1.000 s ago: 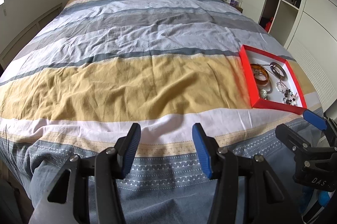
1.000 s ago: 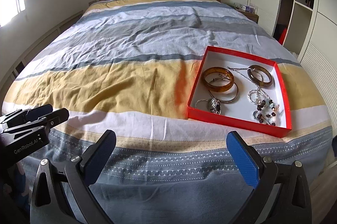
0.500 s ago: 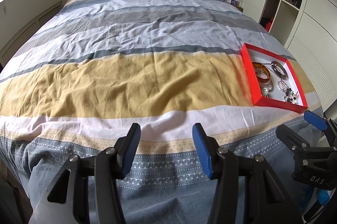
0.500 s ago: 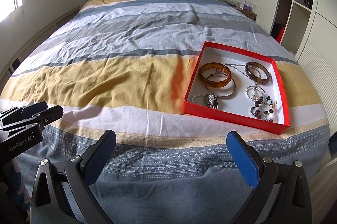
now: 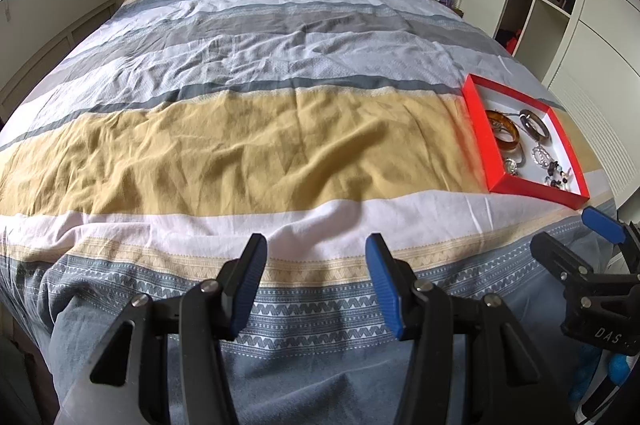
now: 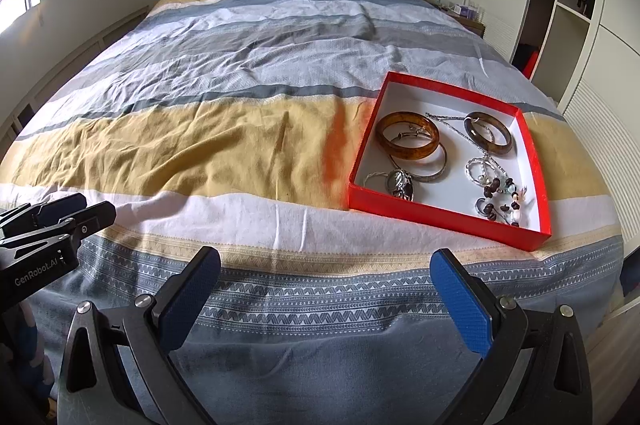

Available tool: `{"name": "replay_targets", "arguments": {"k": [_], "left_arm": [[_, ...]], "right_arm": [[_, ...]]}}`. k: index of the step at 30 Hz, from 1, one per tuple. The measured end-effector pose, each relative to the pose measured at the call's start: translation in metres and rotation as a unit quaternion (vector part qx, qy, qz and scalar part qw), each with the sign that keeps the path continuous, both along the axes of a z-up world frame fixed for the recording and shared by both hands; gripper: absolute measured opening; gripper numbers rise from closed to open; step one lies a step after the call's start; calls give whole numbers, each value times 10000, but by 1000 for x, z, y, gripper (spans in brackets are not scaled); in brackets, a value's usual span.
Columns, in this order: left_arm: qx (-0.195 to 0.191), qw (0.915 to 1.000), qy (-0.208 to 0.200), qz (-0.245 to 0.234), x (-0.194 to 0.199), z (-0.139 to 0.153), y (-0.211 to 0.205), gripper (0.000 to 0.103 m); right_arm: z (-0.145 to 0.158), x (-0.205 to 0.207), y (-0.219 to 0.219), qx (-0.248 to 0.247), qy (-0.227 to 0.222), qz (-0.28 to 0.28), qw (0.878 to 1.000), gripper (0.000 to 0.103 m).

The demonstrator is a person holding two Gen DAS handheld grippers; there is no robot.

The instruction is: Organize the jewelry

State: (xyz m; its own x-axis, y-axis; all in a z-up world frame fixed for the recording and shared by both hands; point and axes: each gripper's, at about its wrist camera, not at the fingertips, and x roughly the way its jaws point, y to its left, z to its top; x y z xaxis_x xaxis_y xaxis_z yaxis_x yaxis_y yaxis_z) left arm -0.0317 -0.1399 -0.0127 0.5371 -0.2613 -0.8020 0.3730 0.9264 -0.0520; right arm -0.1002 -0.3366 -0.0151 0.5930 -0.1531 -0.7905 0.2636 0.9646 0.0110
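Striped bed (image 6: 240,129); red box (image 6: 536,161) of bangles (image 6: 408,140) at 1 o'clock, slightly nearer than before. Both grippers (left (image 5: 316,281), right (image 6: 326,297)) gaped wide, empty.

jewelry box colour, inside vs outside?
The box is red outside, white inside; clearest in the right wrist view.

Tray (image 6: 448,221) on bed (image 6: 224,145), right side (near foot edge); bangles (image 6: 408,140), necklaces (image 6: 486,169) inside.
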Motion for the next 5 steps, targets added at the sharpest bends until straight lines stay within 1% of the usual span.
{"name": "replay_targets", "arguments": {"k": [5], "left_arm": [[8, 10000, 15, -26, 1, -2, 0, 49]], "right_arm": [[-2, 0, 0, 9, 20, 11, 10000, 102]]}}
